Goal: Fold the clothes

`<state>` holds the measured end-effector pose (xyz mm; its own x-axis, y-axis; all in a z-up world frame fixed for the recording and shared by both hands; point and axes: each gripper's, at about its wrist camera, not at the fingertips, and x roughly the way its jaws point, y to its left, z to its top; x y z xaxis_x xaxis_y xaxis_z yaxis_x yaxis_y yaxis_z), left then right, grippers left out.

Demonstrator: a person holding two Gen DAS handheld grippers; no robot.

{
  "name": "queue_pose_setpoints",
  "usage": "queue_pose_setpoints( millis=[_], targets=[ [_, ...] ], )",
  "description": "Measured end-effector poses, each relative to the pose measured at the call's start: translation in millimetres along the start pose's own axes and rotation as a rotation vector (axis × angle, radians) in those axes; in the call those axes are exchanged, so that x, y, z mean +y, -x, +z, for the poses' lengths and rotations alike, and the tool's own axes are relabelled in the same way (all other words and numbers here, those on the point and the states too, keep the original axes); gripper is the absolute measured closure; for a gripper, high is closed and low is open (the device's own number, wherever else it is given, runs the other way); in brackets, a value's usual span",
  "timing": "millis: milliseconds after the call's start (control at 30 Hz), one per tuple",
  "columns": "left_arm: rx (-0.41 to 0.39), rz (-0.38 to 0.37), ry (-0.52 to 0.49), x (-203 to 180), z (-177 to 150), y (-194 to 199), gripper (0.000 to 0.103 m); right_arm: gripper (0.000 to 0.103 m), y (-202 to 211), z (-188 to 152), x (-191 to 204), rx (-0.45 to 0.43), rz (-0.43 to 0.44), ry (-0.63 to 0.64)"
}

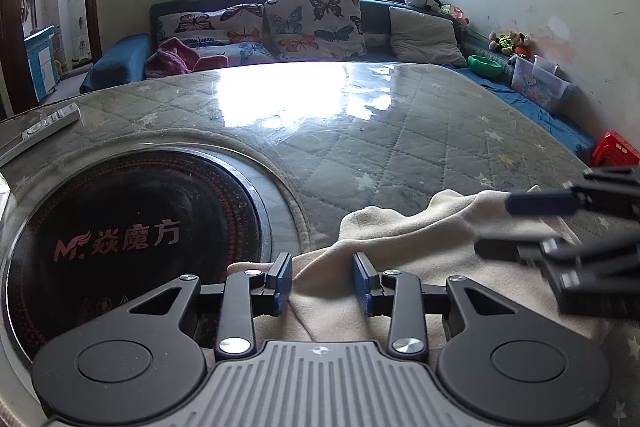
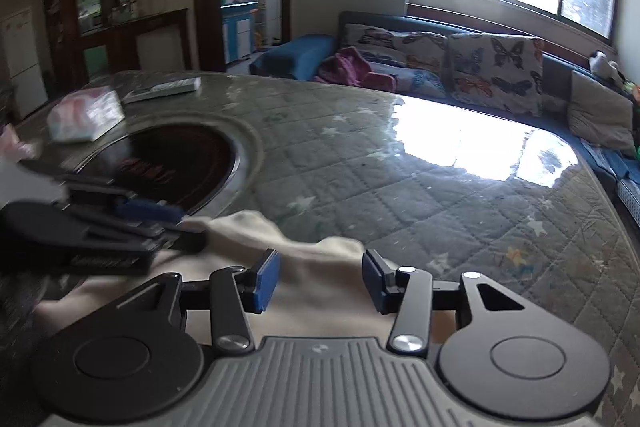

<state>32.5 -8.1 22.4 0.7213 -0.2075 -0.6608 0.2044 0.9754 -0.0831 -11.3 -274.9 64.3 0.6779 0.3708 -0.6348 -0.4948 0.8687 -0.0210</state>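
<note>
**Cream garment bunched at the table's near edge**

Quilted cover under glass spreads over the table (image 1: 400,131), with a round heater plate (image 1: 132,239) set in it. At the near edge lies the cream garment (image 1: 400,247), rumpled. The left gripper (image 1: 322,281) and right gripper (image 2: 320,281) hover low over it, side by side, both half open and holding nothing. I judge each should pinch one layer only, at a corner.

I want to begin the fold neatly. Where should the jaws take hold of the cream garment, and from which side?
Probably the raised ridge of the cream garment, near its far edge. Come from the near side, low over the table, with jaws open: that hump stands up, so jaws can close around it.
</note>
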Motion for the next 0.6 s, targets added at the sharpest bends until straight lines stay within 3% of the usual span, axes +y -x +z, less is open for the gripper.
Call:
queue_pose_setpoints(
  millis=[333,600],
  targets=[
    [-0.005,0.021,-0.003,-4,-2,0,0.066,0.052,36,-51,48,-0.016,-0.016,0.128],
    [-0.009,0.043,-0.013,-8,-4,0,0.066,0.055,63,-60,40,-0.064,-0.037,0.057]
  ],
)
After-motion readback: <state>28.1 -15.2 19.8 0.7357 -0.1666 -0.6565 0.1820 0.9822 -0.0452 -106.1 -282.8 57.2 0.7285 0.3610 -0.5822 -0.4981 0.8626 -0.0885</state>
